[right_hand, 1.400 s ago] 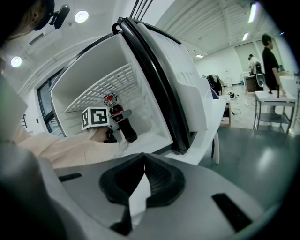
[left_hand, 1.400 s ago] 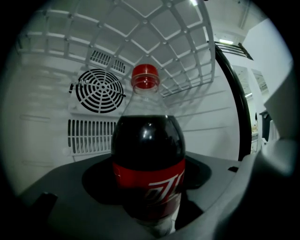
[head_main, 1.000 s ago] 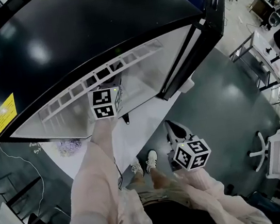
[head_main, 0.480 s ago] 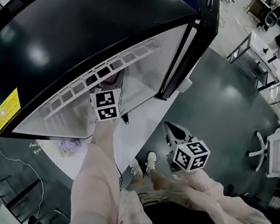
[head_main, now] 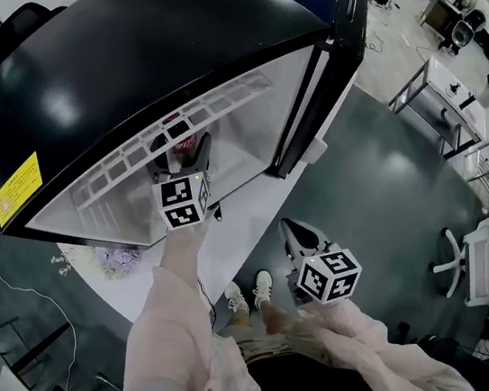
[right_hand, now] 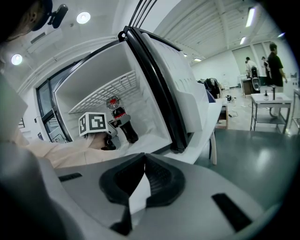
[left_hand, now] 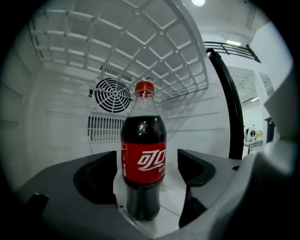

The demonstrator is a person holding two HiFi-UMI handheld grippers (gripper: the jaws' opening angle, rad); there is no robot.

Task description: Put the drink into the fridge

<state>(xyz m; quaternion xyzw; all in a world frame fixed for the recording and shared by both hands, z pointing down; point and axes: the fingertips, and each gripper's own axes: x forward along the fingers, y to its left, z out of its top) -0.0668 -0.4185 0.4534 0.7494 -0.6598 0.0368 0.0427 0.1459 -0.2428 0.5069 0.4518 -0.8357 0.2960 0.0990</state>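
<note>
The drink, a dark cola bottle (left_hand: 143, 154) with a red label and red cap, stands upright on the white floor inside the fridge (head_main: 245, 135). My left gripper (head_main: 185, 153) reaches into the fridge. Its jaws are opening: the pads (left_hand: 96, 176) flank the bottle with a thin gap on each side. From the right gripper view I see the bottle (right_hand: 123, 123) just beyond the left gripper (right_hand: 111, 133). My right gripper (head_main: 296, 232) hangs outside, below the fridge opening, its jaws shut on nothing (right_hand: 144, 157).
The black fridge door (head_main: 343, 29) stands open at the right. A wire shelf (left_hand: 140, 42) spans above the bottle, with a round fan grille (left_hand: 110, 96) on the back wall. A white tabletop (head_main: 248, 221) lies under the fridge. Chairs (head_main: 487, 263) and a metal table (head_main: 435, 98) stand to the right.
The left gripper's jaws have spread off the bottle and the gripper has drawn back a little toward me, so the red cap now shows ahead of it. The right gripper has barely moved.
</note>
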